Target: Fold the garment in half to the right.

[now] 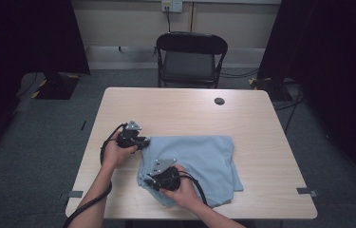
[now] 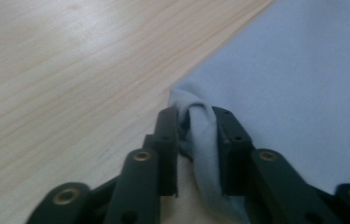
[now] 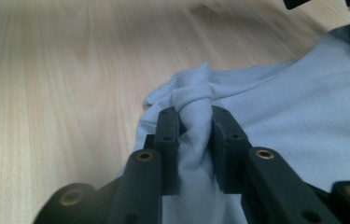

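A folded light blue cloth (image 1: 204, 159) lies on the wooden table (image 1: 185, 104), toward its front middle. My left gripper (image 1: 143, 141) sits at the cloth's left edge, far corner, shut on a bunched fold of the cloth (image 2: 200, 126) that its pads pinch. My right gripper (image 1: 146, 182) is at the cloth's near left corner, shut on a gathered ridge of the same cloth (image 3: 193, 112). A hand holds each gripper, and the forearms come in from the bottom edge.
A round dark grommet hole (image 1: 219, 101) marks the table's far side. Behind the table stands a black folding chair (image 1: 191, 57). Bare wood spreads to the left, the far side and the right of the cloth. Black cables trail from both grippers.
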`<state>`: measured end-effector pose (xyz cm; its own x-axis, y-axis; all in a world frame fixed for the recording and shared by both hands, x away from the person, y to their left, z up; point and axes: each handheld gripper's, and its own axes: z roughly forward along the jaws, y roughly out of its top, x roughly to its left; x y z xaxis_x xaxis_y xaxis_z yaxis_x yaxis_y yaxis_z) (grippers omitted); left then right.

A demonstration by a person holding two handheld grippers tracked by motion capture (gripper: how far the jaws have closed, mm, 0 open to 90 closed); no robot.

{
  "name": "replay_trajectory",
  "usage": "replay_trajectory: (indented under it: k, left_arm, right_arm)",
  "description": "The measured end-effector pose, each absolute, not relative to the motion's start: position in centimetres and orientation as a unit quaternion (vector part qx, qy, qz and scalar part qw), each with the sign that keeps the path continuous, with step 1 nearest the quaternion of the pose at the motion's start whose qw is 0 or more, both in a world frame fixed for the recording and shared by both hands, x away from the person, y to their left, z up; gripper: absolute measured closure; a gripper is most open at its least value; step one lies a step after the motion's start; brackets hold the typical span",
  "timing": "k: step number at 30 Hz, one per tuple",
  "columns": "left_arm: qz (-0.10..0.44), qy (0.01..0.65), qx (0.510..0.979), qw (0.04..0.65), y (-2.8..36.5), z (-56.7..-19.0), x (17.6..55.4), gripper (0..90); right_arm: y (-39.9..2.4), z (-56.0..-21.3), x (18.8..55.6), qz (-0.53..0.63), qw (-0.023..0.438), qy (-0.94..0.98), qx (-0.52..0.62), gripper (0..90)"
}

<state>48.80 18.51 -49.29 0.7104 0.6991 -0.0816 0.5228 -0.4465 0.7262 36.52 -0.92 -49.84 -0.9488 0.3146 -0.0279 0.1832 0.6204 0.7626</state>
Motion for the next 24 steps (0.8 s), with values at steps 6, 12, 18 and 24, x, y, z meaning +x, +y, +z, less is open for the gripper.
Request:
replay_trajectory:
  k: [6, 12, 18, 24]
  left_arm:
    - [0.110, 0.372, 0.845, 0.368, 18.0, -49.0, 48.7, 82.9]
    - [0.106, 0.370, 0.844, 0.372, 17.7, -47.7, 48.7, 83.6]
    - [0.097, 0.364, 0.845, 0.378, 17.6, -45.9, 48.6, 83.6]
    - [0.101, 0.353, 0.848, 0.382, 16.9, -44.0, 48.5, 83.7]
  right_arm:
    - [-0.8, -49.7, 36.5, 0.409, 0.083, 0.897, 0.147, 78.4]
    - [-1.7, -49.5, 37.1, 0.438, 0.047, 0.882, 0.165, 78.5]
    - [-2.7, -48.4, 37.0, 0.468, 0.032, 0.867, 0.169, 78.5]
    - [-3.5, -46.8, 36.8, 0.482, 0.034, 0.860, 0.165, 78.5]
